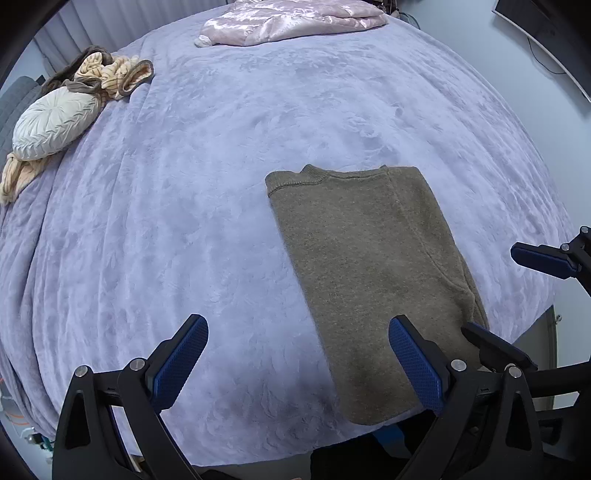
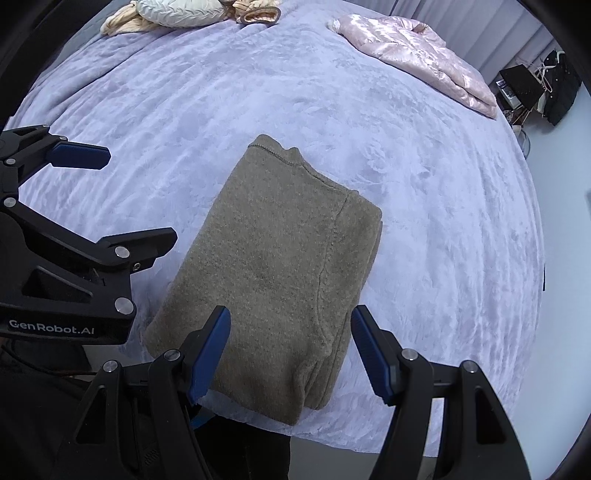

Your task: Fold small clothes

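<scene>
A small olive-brown knit sweater lies folded into a long rectangle on the lilac bed cover, collar at the far end. It also shows in the right wrist view. My left gripper is open and empty, above the cover just left of the sweater's near end. My right gripper is open and empty, its jaws spread over the sweater's near end without holding it. The right gripper also shows in the left wrist view, and the left gripper in the right wrist view.
The lilac bed cover fills both views. A pink shiny quilted jacket lies at the far end. A round white cushion and a cream striped garment lie at the far left. The bed's near edge is just under the grippers.
</scene>
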### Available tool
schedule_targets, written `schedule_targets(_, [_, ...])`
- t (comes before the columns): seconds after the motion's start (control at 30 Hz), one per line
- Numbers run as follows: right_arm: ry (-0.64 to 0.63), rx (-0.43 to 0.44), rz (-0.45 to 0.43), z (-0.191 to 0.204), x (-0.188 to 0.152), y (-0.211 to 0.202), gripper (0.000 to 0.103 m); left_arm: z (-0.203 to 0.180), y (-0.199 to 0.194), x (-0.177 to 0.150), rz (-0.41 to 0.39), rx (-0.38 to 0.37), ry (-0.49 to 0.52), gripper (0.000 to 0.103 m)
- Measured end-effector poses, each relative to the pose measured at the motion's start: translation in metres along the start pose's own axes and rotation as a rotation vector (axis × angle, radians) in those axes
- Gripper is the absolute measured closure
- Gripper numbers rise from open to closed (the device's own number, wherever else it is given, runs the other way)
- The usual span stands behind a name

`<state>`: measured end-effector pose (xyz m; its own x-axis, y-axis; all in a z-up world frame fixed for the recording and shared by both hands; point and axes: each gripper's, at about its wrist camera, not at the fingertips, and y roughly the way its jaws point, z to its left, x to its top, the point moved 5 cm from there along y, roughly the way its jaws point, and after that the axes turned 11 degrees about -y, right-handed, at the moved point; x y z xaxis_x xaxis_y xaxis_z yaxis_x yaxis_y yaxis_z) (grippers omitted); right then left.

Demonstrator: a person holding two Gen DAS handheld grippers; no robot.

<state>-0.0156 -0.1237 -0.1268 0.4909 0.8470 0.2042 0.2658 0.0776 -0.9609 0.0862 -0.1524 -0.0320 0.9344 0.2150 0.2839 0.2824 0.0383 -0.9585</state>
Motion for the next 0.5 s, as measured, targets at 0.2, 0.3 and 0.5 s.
schedule_targets(0.2, [-0.001, -0.003, -0.001, 0.0008, 0.0019, -0.0006, 0.032, 0.0018, 0.0009, 0.0006, 0.003, -0.002, -0.001, 0.004])
schedule_targets(0.3, [-0.001, -0.002, 0.001, 0.0020, 0.0029, -0.0004, 0.032, 0.0032, 0.0018, 0.0005, 0.006, -0.002, -0.002, 0.004])
schedule_targets(0.5, [0.000, 0.000, 0.003, 0.0045, 0.0055, 0.0011, 0.032, 0.0046, 0.0026, 0.0008, 0.009, -0.002, -0.001, 0.004])
